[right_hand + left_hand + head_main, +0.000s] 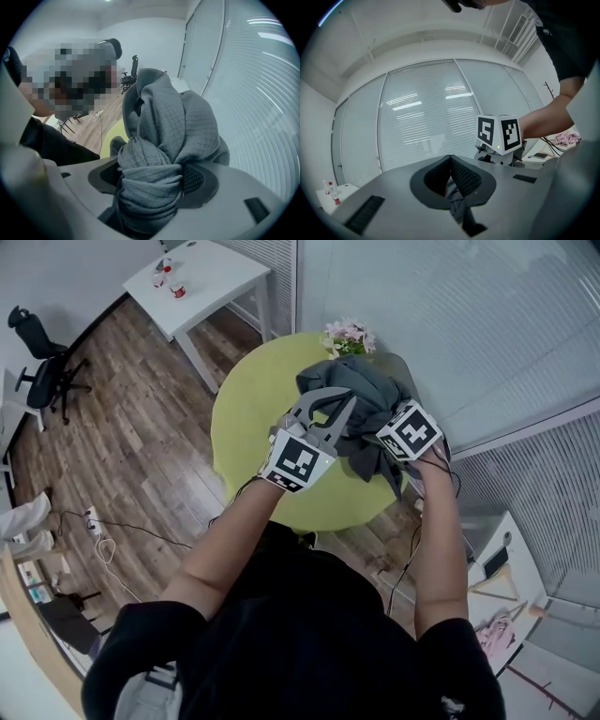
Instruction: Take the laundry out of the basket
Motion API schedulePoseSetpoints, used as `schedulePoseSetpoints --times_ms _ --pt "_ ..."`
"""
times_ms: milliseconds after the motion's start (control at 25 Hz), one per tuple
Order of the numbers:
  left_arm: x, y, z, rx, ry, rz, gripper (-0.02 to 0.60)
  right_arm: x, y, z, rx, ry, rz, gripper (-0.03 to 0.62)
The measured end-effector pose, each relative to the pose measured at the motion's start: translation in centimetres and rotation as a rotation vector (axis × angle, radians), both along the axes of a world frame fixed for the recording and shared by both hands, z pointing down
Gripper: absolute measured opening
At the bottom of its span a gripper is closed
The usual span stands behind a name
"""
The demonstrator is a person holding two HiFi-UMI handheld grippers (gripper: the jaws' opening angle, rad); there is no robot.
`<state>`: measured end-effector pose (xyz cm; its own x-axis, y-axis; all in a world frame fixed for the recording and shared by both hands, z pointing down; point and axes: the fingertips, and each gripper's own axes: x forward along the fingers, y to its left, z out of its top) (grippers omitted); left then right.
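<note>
A grey waffle-knit garment [361, 404] is held up over the round yellow-green table [253, 418], stretched between both grippers. My left gripper [336, 413] is shut on a thin fold of the garment [457, 201], which hangs between its pads [464, 178]. My right gripper [382, 423] is closed around a thick twisted bunch of the same cloth [152, 180], and the rest of the garment rises above the jaws. The right gripper's marker cube [499, 133] shows close by in the left gripper view. No basket can be made out; the cloth hides what is behind it.
A small bunch of pink flowers [349, 336] stands at the table's far edge. A white table [202, 277] with small bottles and an office chair [42, 357] are on the wooden floor to the left. A glass wall with blinds [450, 324] runs behind the table.
</note>
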<state>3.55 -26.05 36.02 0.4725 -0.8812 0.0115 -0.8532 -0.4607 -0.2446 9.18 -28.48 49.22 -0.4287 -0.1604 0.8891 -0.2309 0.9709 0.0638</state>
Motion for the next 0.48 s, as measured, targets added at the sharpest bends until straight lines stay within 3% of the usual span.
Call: schedulePoseSetpoints --times_ms 480 --pt "-6.5 5.9 -1.7 0.015 -0.029 -0.184 0.006 -7.4 4.3 -3.4 0.014 -0.063 -0.142 0.344"
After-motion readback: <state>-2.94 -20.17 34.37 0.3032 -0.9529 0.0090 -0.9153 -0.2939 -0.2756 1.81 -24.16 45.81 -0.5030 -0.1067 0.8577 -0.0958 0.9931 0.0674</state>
